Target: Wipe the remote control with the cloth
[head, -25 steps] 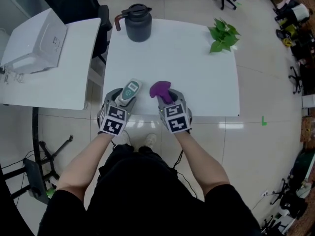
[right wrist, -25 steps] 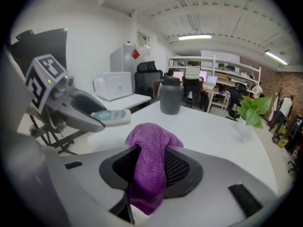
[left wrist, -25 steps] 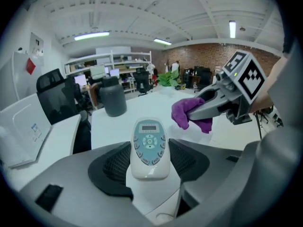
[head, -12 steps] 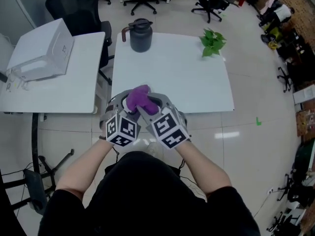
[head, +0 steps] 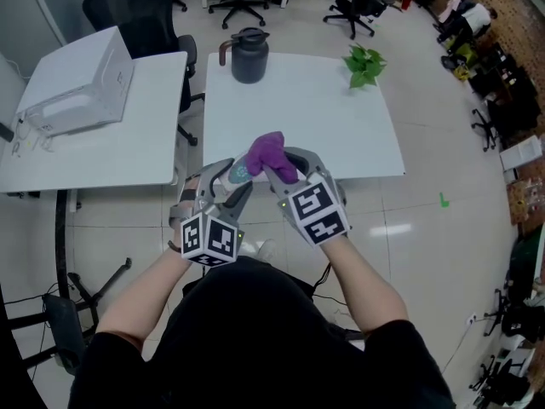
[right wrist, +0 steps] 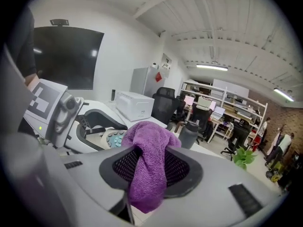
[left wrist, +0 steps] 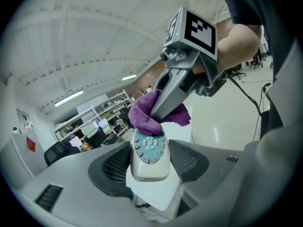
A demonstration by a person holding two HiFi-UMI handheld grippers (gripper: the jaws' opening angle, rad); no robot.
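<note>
Both tools loaded, cloth meeting remote.
Your left tool [left wrist: 149,161] is clamped on the remote [left wrist: 148,150], buttons facing up. Your right tool [right wrist: 150,168] pinches the purple cloth [right wrist: 149,171], its bunched end touching the remote's far end, over the near edge of the white surface [head: 341,118].

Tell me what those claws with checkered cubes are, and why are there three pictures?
There's no robot: a person holds a gripper in each hand, and the cubes are part of them. One picture comes from a camera on the person's head, looking down; the other two come from cameras riding on the grippers. The left gripper holds a remote. The right gripper holds a purple cloth that touches the remote's far end. Both are up in the air near a white table, where a dark jug and a green plant stand.
</note>
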